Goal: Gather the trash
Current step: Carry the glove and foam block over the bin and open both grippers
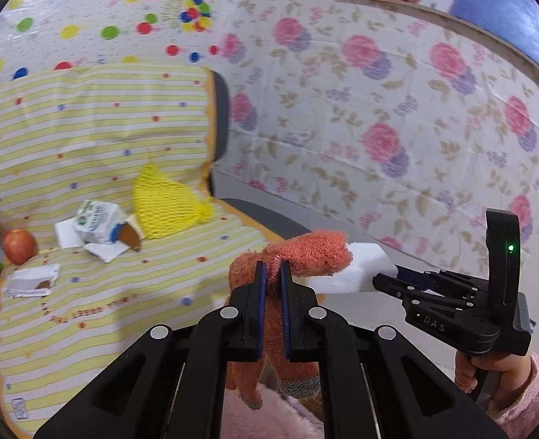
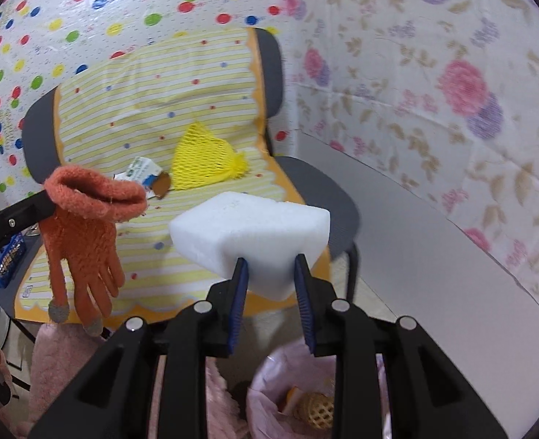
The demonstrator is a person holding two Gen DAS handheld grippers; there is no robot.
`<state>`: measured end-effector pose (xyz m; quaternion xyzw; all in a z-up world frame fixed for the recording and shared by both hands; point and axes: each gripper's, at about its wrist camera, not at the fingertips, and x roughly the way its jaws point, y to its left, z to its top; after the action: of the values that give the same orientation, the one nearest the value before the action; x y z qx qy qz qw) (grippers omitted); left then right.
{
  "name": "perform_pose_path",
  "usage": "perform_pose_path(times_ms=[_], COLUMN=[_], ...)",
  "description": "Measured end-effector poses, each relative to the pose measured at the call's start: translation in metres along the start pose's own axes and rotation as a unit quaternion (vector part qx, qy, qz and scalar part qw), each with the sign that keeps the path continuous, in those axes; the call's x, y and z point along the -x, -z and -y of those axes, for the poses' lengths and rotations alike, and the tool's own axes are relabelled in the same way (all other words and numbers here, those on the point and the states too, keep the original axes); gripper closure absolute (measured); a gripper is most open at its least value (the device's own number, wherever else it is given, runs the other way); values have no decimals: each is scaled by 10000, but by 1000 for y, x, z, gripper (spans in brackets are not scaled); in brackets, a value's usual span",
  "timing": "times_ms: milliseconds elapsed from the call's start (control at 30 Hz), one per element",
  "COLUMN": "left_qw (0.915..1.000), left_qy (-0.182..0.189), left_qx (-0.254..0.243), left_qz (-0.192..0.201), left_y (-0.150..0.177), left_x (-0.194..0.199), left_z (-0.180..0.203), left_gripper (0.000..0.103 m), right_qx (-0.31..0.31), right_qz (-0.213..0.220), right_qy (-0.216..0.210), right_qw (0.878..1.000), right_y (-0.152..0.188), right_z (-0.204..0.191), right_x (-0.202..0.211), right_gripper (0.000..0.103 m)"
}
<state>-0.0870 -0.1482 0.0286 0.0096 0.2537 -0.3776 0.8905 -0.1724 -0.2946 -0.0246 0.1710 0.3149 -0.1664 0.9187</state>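
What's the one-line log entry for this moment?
left gripper: shut on orange glove | right gripper: shut on white foam block | bin bag: below right gripper | chair: carton, net, apple remain

Both wrist views face the chair closely.

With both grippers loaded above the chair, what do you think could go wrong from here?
1. The right gripper pinches only one corner of the foam block; it may slip and miss the bin below.
2. The left gripper holds an orange glove, which looks like clothing, not trash, and could be binned wrongly.
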Motion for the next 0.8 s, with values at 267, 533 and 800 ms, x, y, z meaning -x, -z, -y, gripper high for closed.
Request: perform_pose_path(times_ms=[267, 533, 800], left_qw=[9961, 9948, 9888], left_qy=[813, 660, 949], left_qx=[-322, -721, -489], left_qz=[-149, -293, -1041], left_y=[21, 54, 70], left_x=[-30, -66, -110], left_z=[57, 82, 90], left_gripper=[95, 95, 92], right_qx=[-195, -345, -384], right_qz=[-240, -525, -1124], right_qy=[618, 1202, 1516], right_qw=[9976, 9908, 9813], right_y=[36, 74, 105], right_z=[38, 65, 80], right_x=[23, 29, 2], right_gripper=[76, 75, 75])
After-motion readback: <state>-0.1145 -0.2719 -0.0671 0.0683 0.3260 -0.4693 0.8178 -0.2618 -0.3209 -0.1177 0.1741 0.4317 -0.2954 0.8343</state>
